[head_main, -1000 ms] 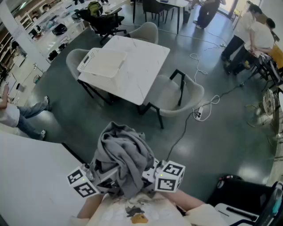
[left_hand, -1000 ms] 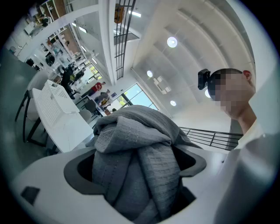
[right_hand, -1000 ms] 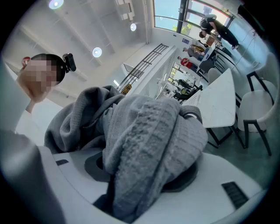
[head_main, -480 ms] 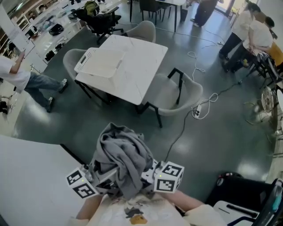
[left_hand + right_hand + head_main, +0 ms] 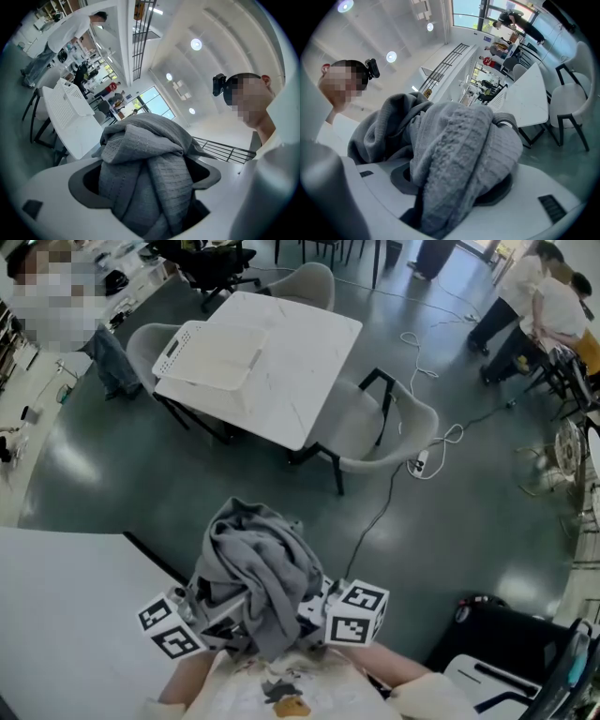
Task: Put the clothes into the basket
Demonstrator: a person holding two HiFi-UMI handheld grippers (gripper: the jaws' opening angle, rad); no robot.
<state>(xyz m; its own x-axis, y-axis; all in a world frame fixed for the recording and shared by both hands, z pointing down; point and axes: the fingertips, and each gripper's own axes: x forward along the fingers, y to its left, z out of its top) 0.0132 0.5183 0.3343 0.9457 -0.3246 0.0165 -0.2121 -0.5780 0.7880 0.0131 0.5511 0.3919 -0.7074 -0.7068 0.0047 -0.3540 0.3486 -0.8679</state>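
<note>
Two grippers side by side, low in the head view, close to the person's chest. Holding up one big bundle of grey clothes (image 5: pixel 258 568) between them, well above the dark floor (image 5: pixel 187 474). Left gripper (image 5: pixel 147 197): jaws closed on the grey cloth, with thin ribbed folds packed into the gap and piled over the top. Right gripper (image 5: pixel 450 187): jaws closed on a thick knitted fold of the same bundle, filling the gap and hanging over the front. Marker cubes peeking out from under the heap in the head view, one on each side. White basket (image 5: pixel 187 348) well apart from the clothes, lying on the white desk (image 5: pixel 309 352) across the room, near that desk's left end; hard to tell which way up. Pale chair (image 5: pixel 384 437) just beside the near right edge of that desk. White cable (image 5: pixel 419 462) trailing over the floor near the chair. Corner of a second white desk (image 5: pixel 56 615) at the lower left, just beside the left gripper. People (image 5: pixel 548 306) standing far off at the top right.
</note>
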